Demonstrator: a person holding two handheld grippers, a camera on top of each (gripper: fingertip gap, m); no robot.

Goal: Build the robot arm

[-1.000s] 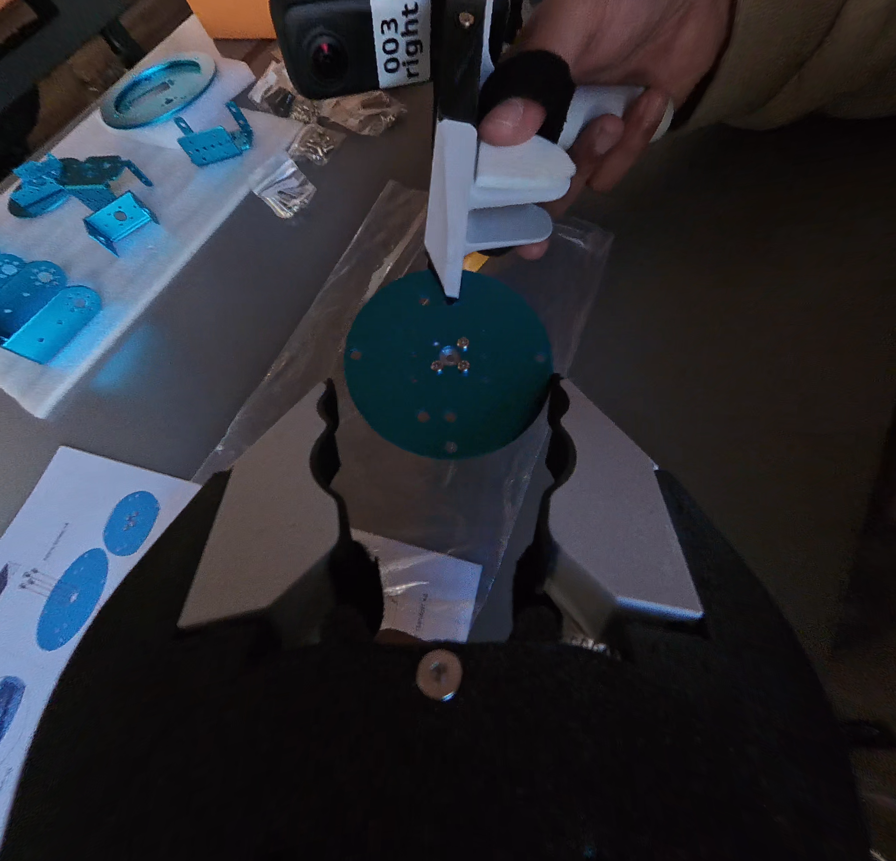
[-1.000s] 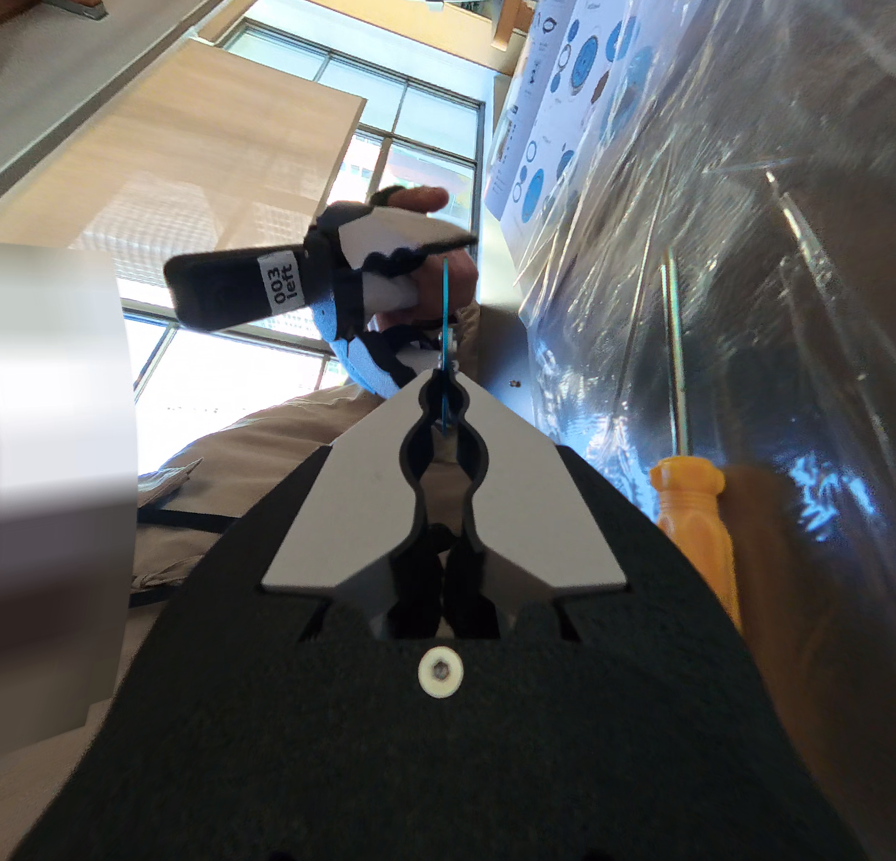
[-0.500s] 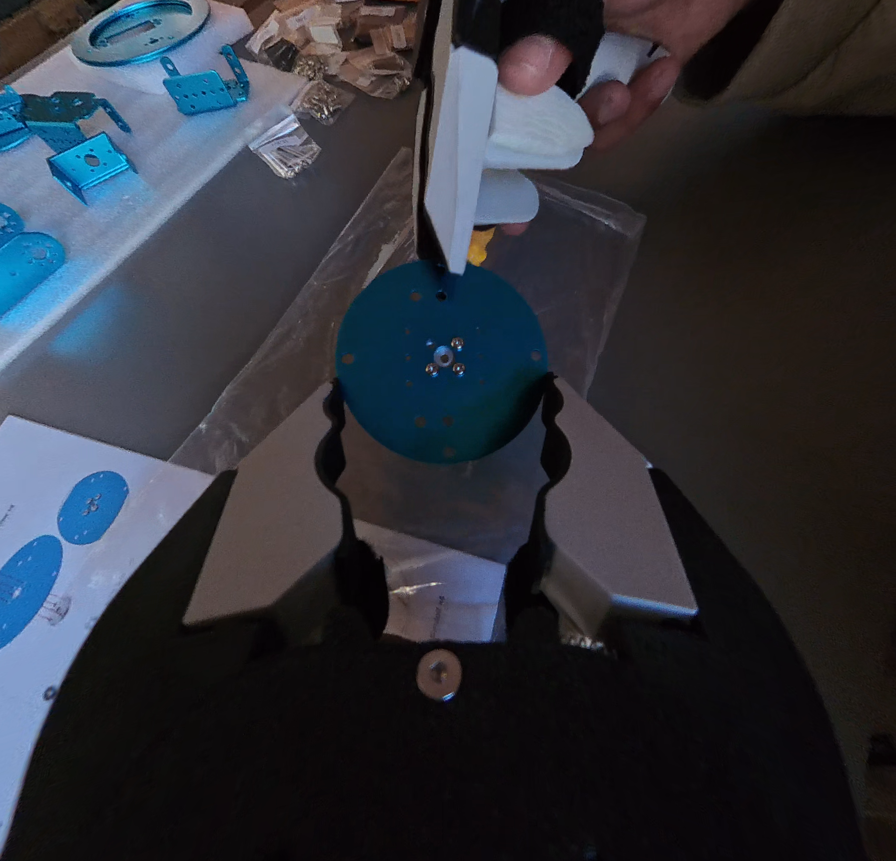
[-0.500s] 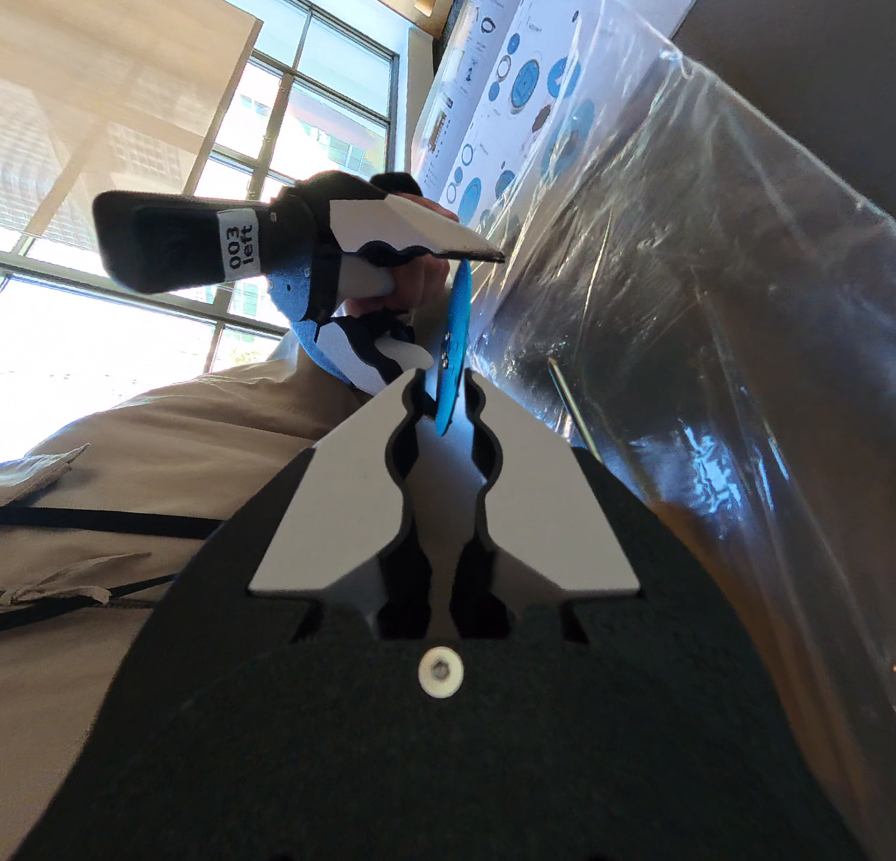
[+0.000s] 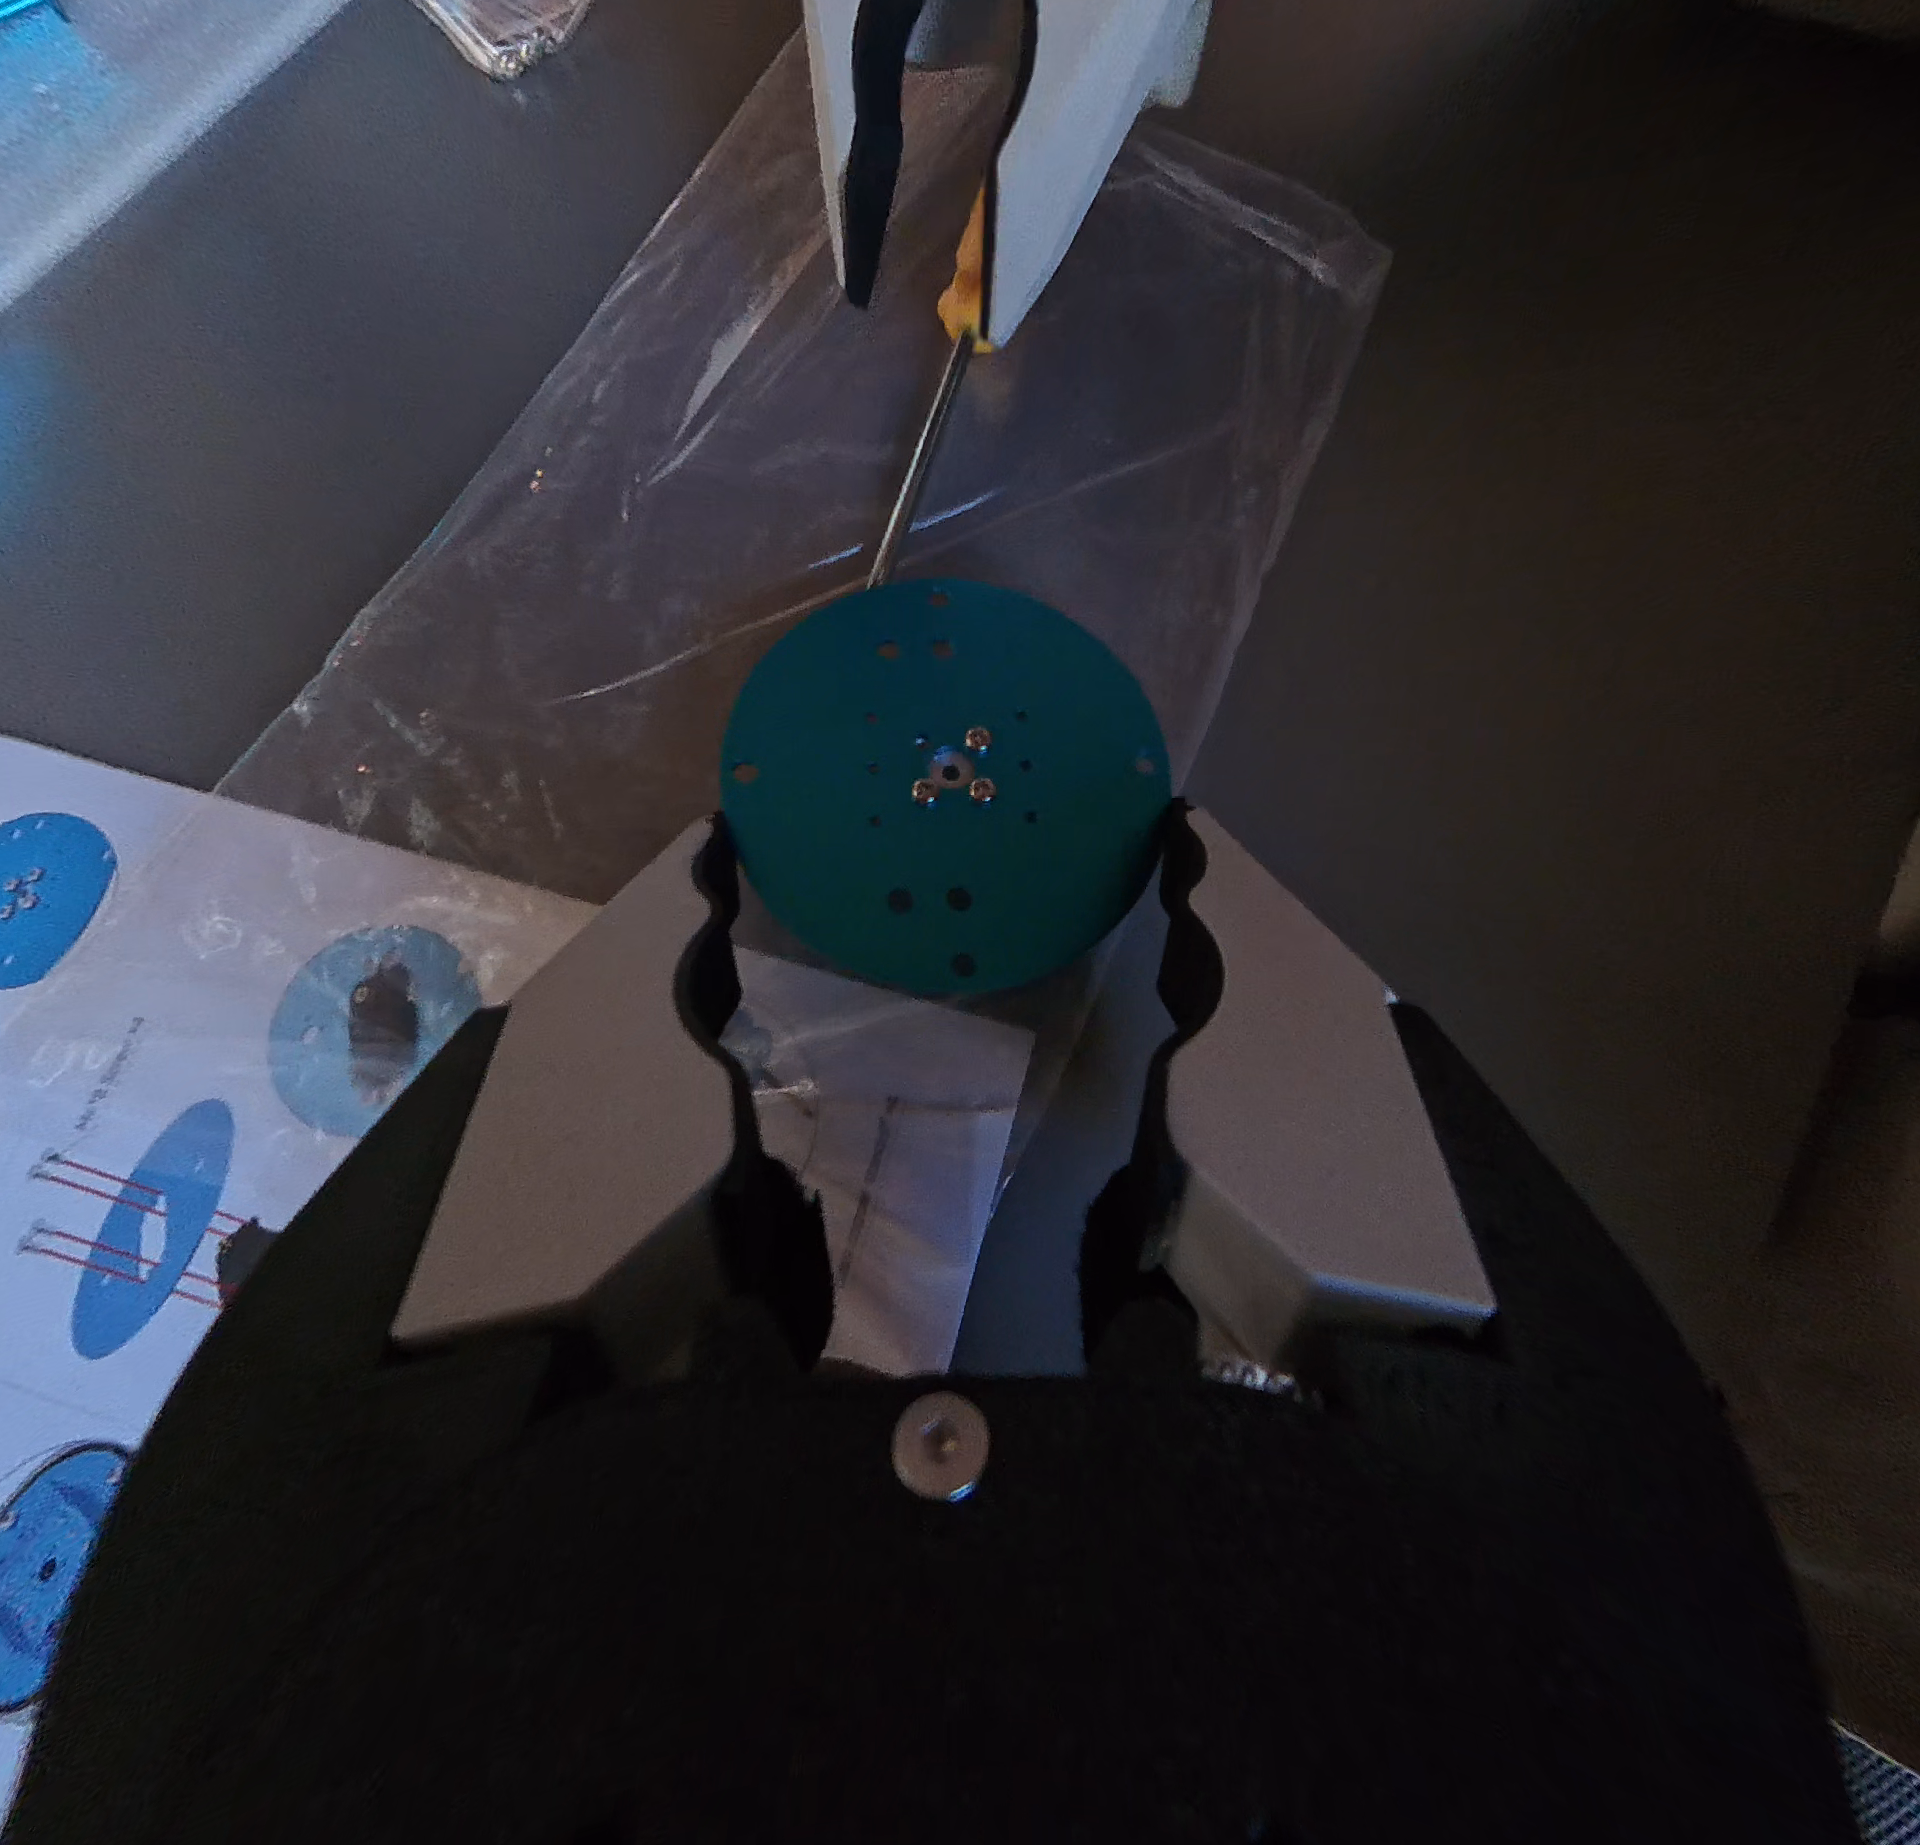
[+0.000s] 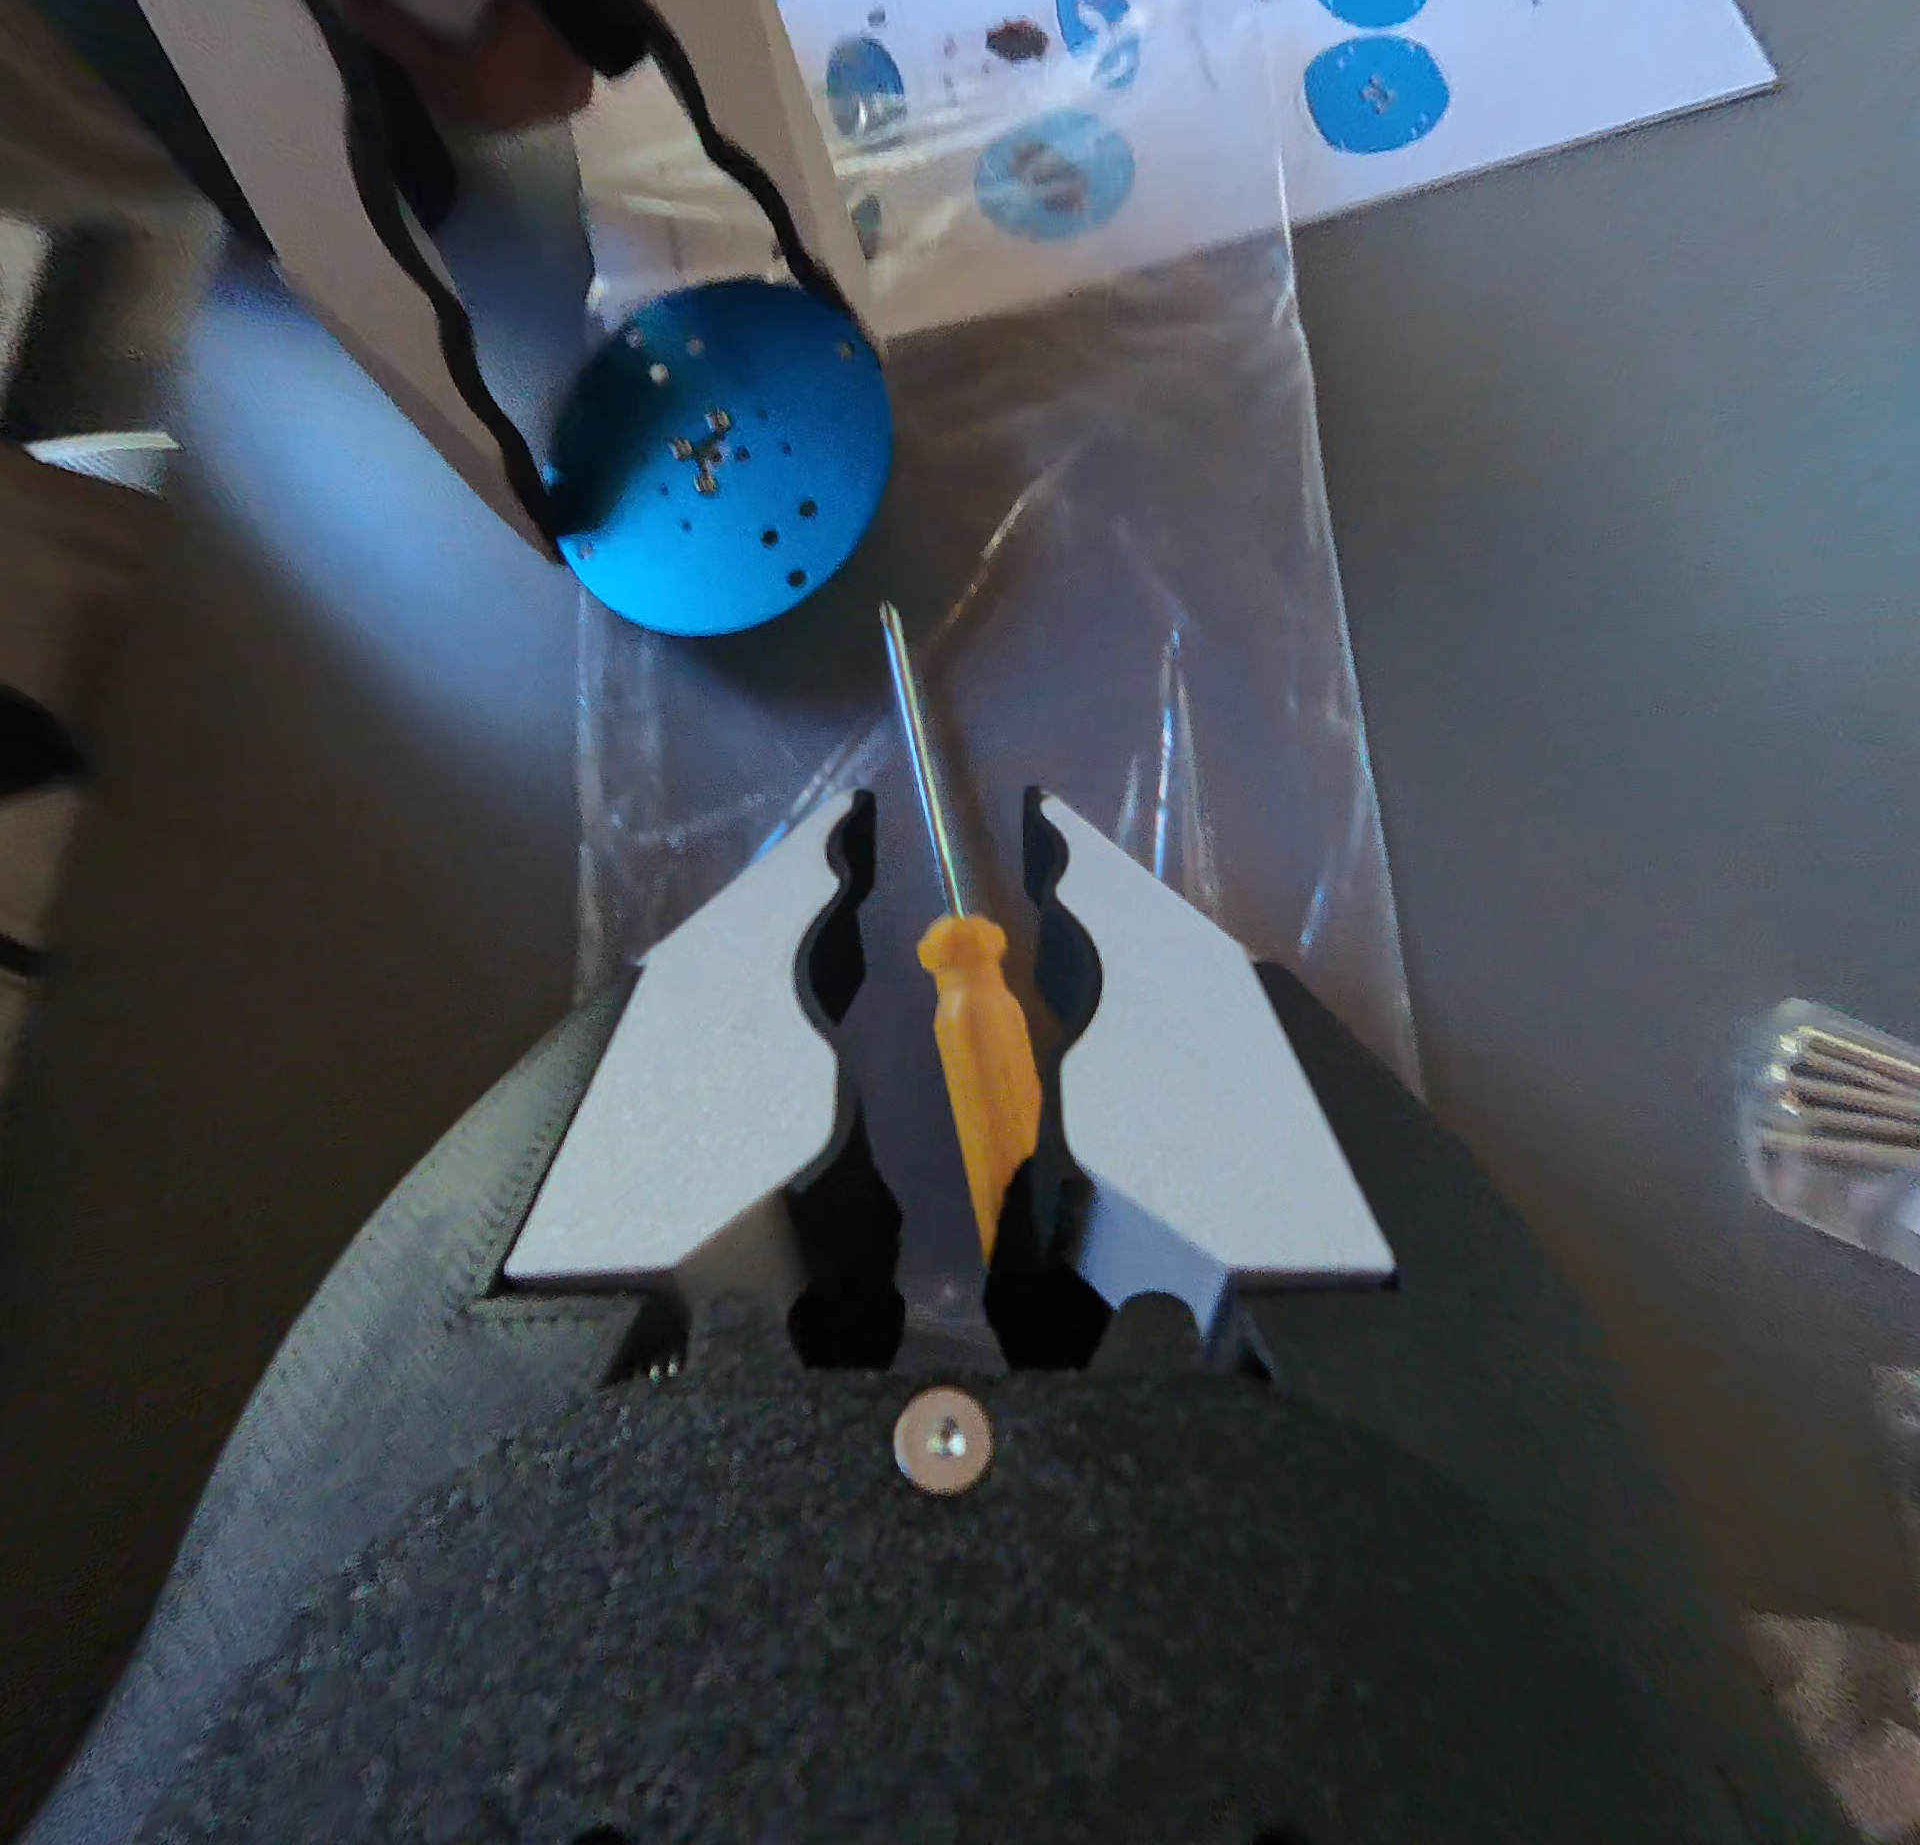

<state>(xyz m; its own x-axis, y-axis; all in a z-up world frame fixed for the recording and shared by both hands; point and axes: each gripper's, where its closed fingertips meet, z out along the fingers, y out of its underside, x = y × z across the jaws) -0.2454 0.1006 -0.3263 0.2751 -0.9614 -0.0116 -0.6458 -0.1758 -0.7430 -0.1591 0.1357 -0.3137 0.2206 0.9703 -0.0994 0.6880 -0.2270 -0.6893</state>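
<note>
- While my left gripper (image 5: 945, 839) pinches the blue disc (image 5: 945, 787) by its two opposite edges, fingers spread to its full width, the disc hangs flat-faced above the clear plastic bag (image 5: 665, 548).
- My right gripper (image 6: 948, 808) stands partly open with nothing gripped, its fingers either side of the orange-handled screwdriver (image 6: 982, 1057), which lies on the bag with its shaft tip near the disc.
- Under the bag's one end lies a printed sheet (image 5: 125, 1047) with blue drawings.
- A small packet of screws (image 6: 1839, 1120) sits at my right.
</note>
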